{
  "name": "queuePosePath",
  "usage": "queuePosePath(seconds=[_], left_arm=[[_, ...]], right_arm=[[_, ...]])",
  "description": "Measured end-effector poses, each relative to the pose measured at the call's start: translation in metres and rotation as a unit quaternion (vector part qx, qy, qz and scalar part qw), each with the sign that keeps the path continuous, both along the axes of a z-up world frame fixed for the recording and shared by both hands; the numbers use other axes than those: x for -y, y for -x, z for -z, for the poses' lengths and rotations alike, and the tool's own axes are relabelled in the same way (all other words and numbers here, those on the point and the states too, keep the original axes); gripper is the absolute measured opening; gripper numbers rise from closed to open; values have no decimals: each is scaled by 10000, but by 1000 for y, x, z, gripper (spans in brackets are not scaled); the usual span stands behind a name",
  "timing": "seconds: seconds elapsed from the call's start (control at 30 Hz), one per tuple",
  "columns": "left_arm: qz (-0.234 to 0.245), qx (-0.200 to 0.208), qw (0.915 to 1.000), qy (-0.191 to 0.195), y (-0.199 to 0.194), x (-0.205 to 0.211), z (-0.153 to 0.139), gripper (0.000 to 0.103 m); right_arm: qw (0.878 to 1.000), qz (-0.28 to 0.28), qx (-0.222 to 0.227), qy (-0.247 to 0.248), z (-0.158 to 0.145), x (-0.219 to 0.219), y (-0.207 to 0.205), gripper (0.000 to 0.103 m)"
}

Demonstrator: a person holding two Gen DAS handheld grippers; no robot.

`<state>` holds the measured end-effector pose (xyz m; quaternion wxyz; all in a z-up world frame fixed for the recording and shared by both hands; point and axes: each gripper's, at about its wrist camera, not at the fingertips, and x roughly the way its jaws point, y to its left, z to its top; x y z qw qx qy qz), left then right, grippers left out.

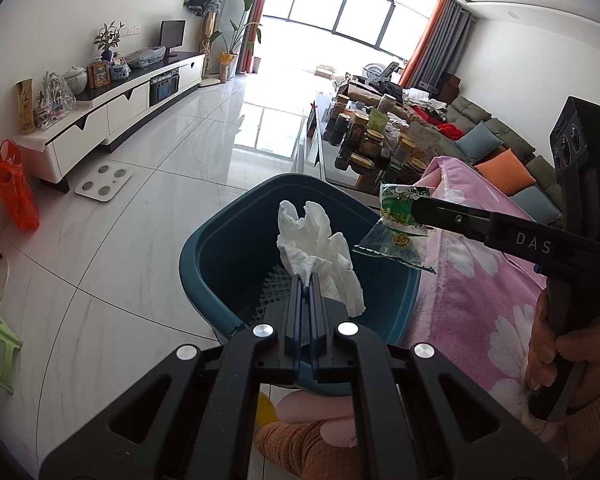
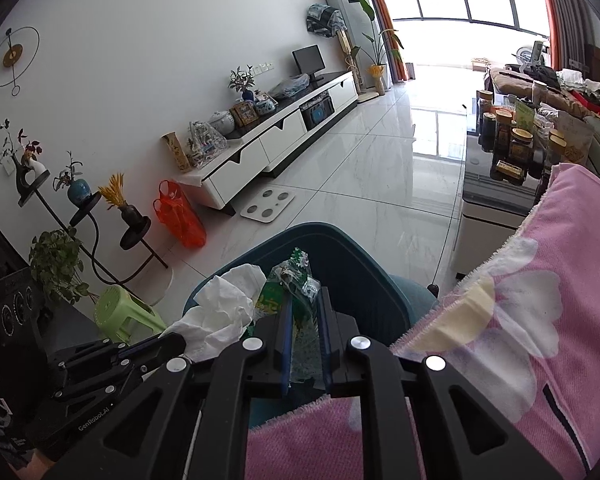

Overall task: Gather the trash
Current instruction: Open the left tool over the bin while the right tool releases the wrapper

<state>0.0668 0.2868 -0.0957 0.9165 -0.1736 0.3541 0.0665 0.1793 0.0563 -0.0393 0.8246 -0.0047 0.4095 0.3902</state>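
Left wrist view: the left tongs [image 1: 307, 286] are gripping a crumpled white tissue [image 1: 320, 246] between blue pads pressed almost together. The tissue is hanging over the open mouth of the teal bin [image 1: 204, 264], which is standing on the white tiled floor [image 1: 140, 220]. To the right, the right tongs [image 1: 418, 210] are reaching in over a pink flowered blanket [image 1: 480, 280] — a green-and-clear snack wrapper [image 1: 396, 232] is sitting between their tips, above the bin's right rim. A hand [image 1: 556, 352] is clasping that tool's handle.

Right wrist view: the right tongs [image 2: 305, 300] are standing narrowly apart with the snack wrapper [image 2: 288, 284] between the blue pads, over the teal bin [image 2: 340, 256]. The left tongs [image 2: 178, 344] are entering from the lower left, carrying the tissue [image 2: 224, 308] — it is touching the wrapper's left side. The pink blanket [image 2: 540, 300] is filling the right foreground.
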Motion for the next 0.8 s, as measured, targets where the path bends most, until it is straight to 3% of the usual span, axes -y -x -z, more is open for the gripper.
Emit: queuePosePath(seconds=[0.23,0.37,0.53,0.6,0.8], left_arm=[[-64,-124,9996,230,-15,-7,16,11],[-119,-119,9996,236,-19,-4,18,16],[-70,112,9998,133,-10,3,5,21],[-15,236,9997,41,-6,10,-4,28],[489,715,9961,-168,9,45,-35,41]], right_arm=[[10000,41,-33,65,2,-3,-3,26],[10000,91,-19,14,-1,2,-1,27],[9998,141,-25,-127,-5,16,1,27],[9997,142,17,-214,-10,25,6,27],[9980,149,416,-457,-35,66,33,32]])
